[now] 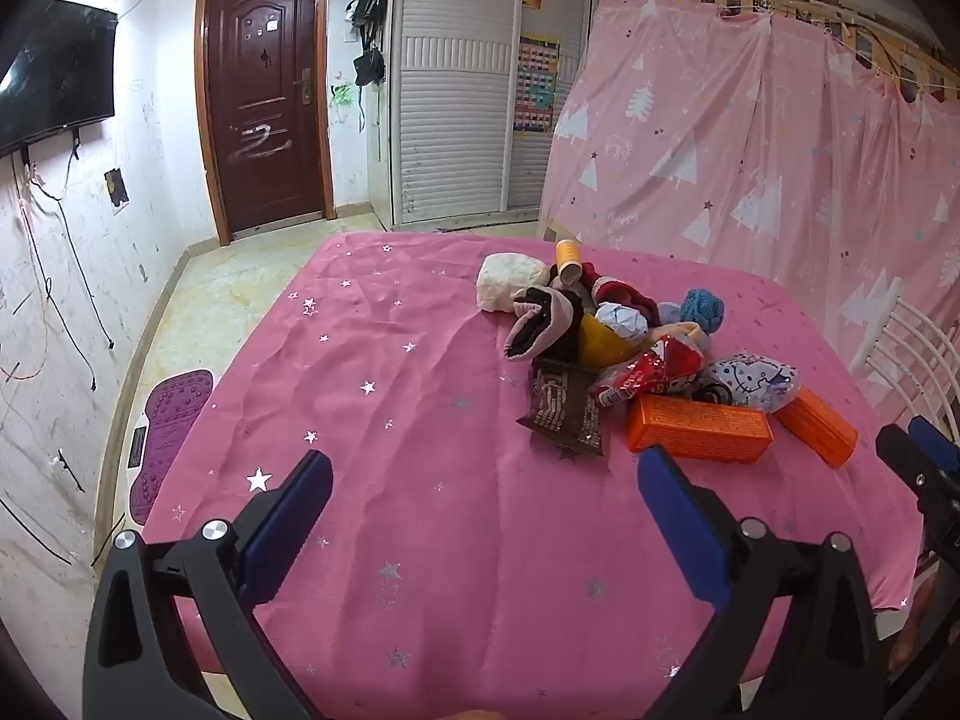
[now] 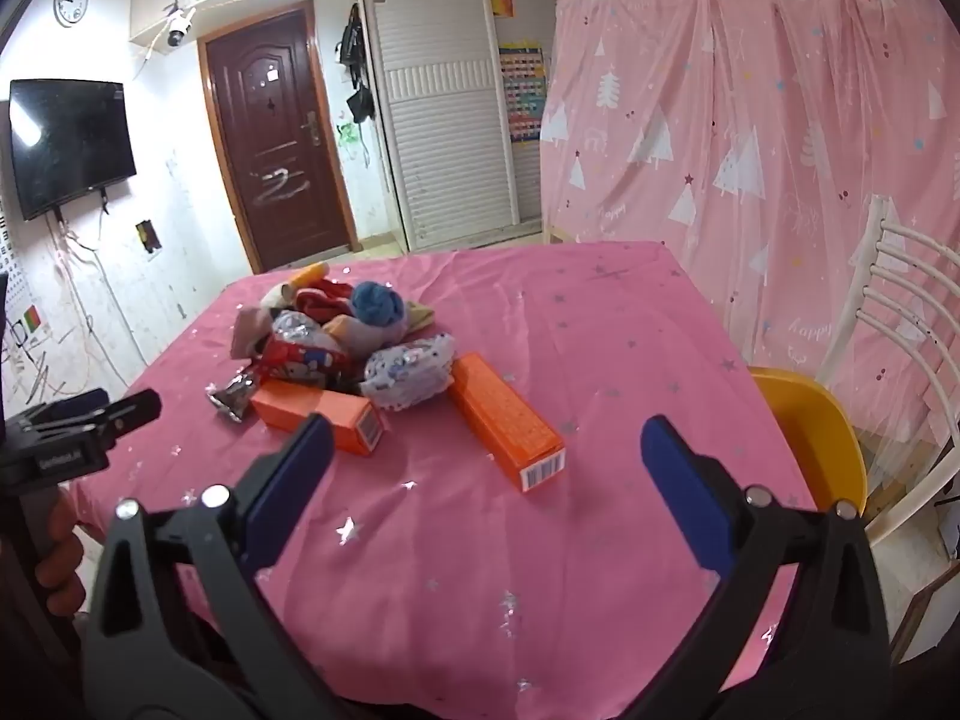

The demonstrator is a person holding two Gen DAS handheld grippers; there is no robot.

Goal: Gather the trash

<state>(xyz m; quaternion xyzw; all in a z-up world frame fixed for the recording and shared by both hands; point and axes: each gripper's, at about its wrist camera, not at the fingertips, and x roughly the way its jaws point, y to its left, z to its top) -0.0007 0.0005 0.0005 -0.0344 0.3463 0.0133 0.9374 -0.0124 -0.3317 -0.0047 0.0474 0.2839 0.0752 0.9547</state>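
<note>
A heap of trash and small items lies on the pink starred tablecloth [image 1: 390, 420]. It holds two orange boxes [image 1: 699, 429] [image 1: 819, 426], a dark foil wrapper [image 1: 561, 411], a red wrapper [image 1: 645, 375], a white-blue printed wrapper [image 1: 753, 378], a white wad [image 1: 510, 282], socks and a blue knit ball [image 1: 702, 309]. My left gripper [image 1: 486, 486] is open and empty, short of the heap. My right gripper [image 2: 486, 450] is open and empty, just before the orange boxes [image 2: 507, 420] [image 2: 318, 408]. Each gripper shows at the edge of the other's view [image 1: 918, 462] [image 2: 90, 420].
A yellow-seated white chair [image 2: 810, 438] stands at the table's right side. A pink curtain [image 2: 750, 120] hangs behind the table. A brown door [image 1: 264, 102], white slatted cupboards [image 1: 450, 108] and a wall television [image 1: 54, 72] are at the far side. A purple mat [image 1: 171, 438] lies on the floor.
</note>
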